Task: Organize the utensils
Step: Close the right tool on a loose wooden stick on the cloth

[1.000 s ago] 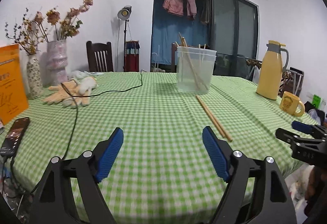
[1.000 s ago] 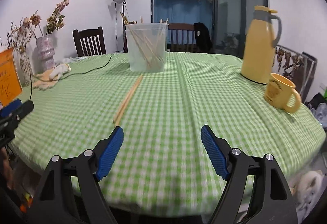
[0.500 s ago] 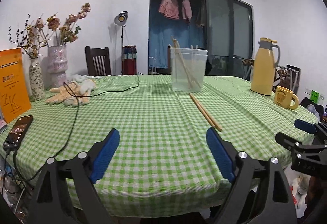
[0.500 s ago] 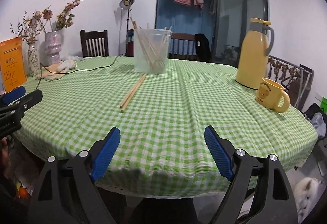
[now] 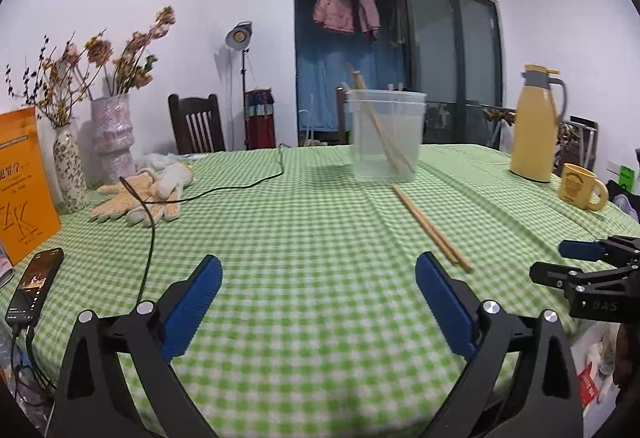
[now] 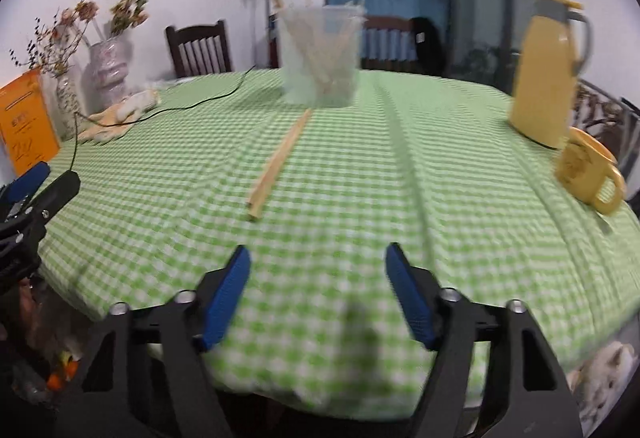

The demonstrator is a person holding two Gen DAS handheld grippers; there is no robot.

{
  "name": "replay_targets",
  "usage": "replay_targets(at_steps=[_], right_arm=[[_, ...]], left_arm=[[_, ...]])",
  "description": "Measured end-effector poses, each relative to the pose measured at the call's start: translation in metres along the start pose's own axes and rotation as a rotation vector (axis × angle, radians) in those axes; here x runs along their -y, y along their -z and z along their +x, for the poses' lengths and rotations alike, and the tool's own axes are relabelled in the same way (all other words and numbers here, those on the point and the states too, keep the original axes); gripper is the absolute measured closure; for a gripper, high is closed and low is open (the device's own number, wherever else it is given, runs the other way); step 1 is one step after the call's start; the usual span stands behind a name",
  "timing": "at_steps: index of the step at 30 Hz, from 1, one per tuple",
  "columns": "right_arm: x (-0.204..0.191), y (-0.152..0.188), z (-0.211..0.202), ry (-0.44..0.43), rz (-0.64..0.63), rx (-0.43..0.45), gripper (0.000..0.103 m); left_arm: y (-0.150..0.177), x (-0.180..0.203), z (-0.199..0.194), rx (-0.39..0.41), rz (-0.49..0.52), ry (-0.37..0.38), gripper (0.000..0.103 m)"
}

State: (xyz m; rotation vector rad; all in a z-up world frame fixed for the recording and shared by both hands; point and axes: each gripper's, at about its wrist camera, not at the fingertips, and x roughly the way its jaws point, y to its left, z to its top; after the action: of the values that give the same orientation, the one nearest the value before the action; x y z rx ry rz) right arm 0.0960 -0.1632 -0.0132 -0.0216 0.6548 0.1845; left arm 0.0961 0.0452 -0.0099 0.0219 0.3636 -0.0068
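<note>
Both tools have edged forward over the green checked counter [image 5: 320,222]. Left tool [image 5: 318,278] opening, right tool [image 6: 318,270] closing, both empty. Beyond, two chopsticks [image 6: 278,162] lie before the clear plastic container [image 5: 385,136].

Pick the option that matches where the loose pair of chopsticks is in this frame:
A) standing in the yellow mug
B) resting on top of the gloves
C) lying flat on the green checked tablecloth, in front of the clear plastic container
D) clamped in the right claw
C: the chopsticks lie flat on the tablecloth, one end near the clear plastic container, with neither claw touching them.
</note>
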Motion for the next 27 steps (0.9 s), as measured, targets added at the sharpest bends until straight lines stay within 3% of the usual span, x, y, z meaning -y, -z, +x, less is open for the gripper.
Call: replay_targets(at_steps=[4, 8, 17, 19, 24, 27], right_arm=[[-0.014, -0.023, 0.031, -0.049, -0.026, -0.062, 0.059], [-0.016, -0.039, 0.053, -0.086, -0.008, -0.113, 0.065], [-0.021, -0.038, 0.072, -0.096, -0.008, -0.178, 0.080], [-0.021, -0.038, 0.071, -0.094, -0.014, -0.171, 0.091], [-0.027, -0.036, 0.072, -0.092, -0.076, -0.189, 0.094], [-0.025, -0.035, 0.071, -0.082, -0.087, -0.186, 0.096]], left_arm=[[-0.007, -0.011, 0.017, -0.048, -0.024, 0.006, 0.008], [-0.019, -0.015, 0.029, -0.058, -0.004, 0.010, 0.008], [-0.028, -0.027, 0.049, -0.095, -0.013, -0.007, 0.008], [-0.030, -0.028, 0.054, -0.105, -0.016, -0.009, 0.008], [-0.039, -0.013, 0.076, -0.190, 0.015, -0.014, 0.008], [-0.043, 0.000, 0.085, -0.218, 0.041, 0.020, 0.008]])
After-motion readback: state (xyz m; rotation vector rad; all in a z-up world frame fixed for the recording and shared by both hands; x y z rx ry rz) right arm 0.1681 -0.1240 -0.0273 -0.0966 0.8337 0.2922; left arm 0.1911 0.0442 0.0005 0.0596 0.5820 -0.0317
